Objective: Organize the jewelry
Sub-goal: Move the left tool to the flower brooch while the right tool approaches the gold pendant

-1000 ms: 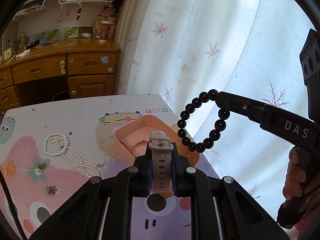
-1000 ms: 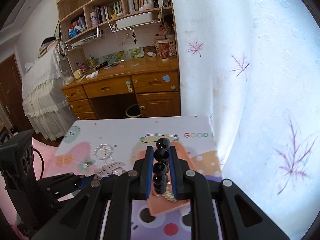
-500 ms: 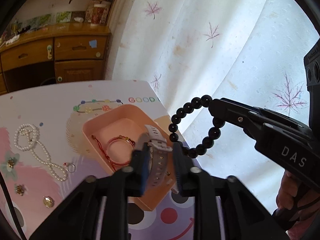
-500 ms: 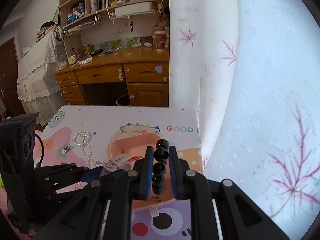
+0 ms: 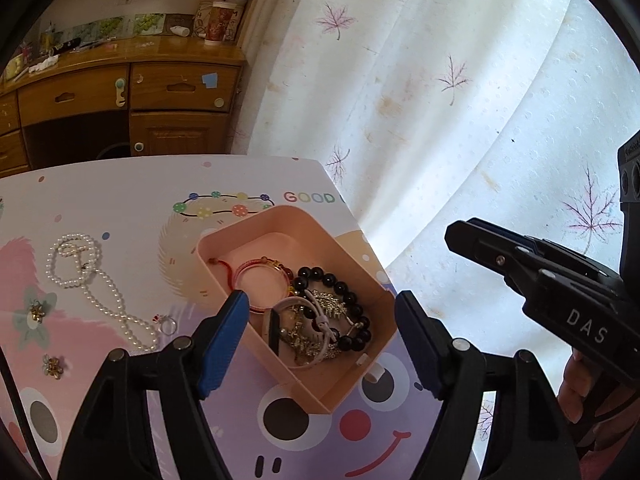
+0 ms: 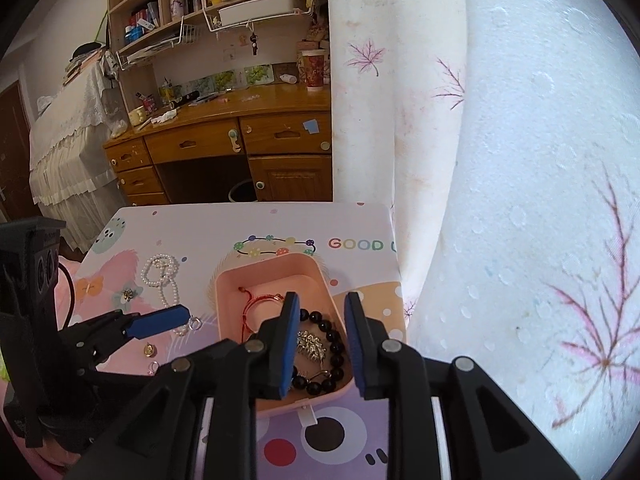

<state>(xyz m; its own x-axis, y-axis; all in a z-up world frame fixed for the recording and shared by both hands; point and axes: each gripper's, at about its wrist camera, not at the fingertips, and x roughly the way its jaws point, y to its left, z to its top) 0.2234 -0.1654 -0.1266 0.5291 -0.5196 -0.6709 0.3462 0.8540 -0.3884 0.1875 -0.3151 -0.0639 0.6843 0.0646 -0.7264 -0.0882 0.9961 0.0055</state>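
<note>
A pink box (image 5: 280,220) (image 6: 230,280) sits on the cartoon mat near the table's right edge. Inside lie a black bead bracelet (image 5: 340,284) (image 6: 334,338), a pale watch (image 5: 320,322), a red cord bracelet (image 5: 256,272) (image 6: 256,304) and a silver leaf brooch (image 5: 326,298) (image 6: 310,344). My left gripper (image 5: 320,332) is open and empty, its fingers astride the box. My right gripper (image 6: 320,340) is open and empty above the box's near right part. A pearl necklace (image 5: 96,280) (image 6: 162,276) lies on the mat to the left.
A small ring (image 5: 168,324) (image 6: 196,323), flower earrings (image 5: 37,311) and a gold pendant (image 6: 149,349) lie left of the box. A leaf-patterned curtain (image 5: 440,100) hangs close behind the table's right edge. A wooden desk (image 6: 240,136) stands beyond the table.
Both grippers opened. The watch dropped from the left gripper and the black bead bracelet from the right gripper; both now lie in the pink box.
</note>
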